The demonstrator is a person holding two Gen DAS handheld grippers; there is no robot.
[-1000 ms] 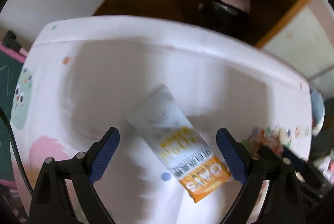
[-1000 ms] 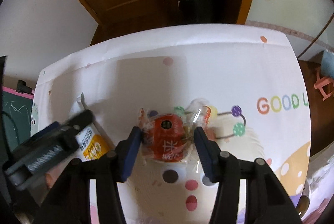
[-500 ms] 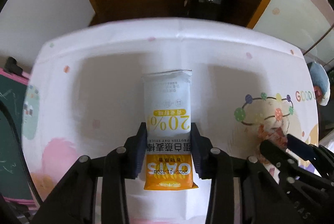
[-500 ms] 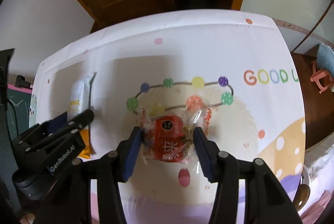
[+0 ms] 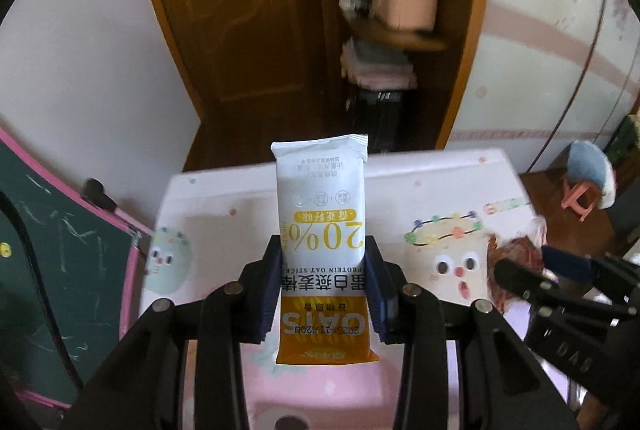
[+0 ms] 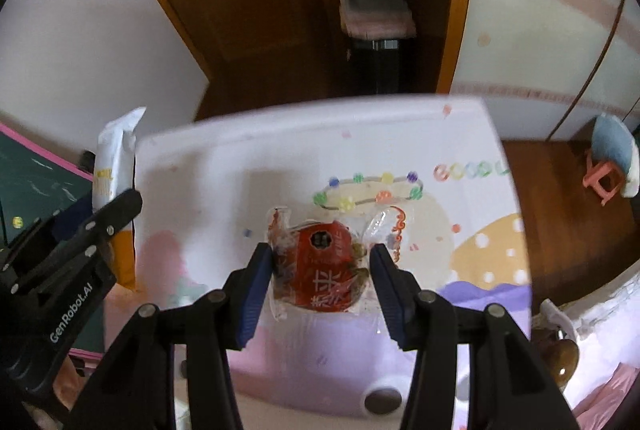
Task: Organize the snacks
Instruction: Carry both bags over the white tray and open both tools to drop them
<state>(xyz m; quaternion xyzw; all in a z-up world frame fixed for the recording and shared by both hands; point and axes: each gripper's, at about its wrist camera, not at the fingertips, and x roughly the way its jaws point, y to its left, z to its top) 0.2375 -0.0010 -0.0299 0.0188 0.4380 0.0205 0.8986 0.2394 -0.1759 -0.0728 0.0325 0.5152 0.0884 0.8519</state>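
- Left tongs [image 5: 323,284] clenched across the oat bar packet [image 5: 323,230], lifted off the desk [image 5: 432,189] for carrying.
- Right tongs [image 6: 320,282] clamped around the red snack pack [image 6: 326,270], likewise raised for sorting.

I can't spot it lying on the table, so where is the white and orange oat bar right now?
The oat bar is clamped in the left gripper, lifted above the table; the right wrist view shows it at far left.

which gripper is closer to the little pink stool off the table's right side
Right. The right gripper, shut on the red snack packet, is on the table's right half, toward the pink stool. The left gripper holds the oat bar further left.
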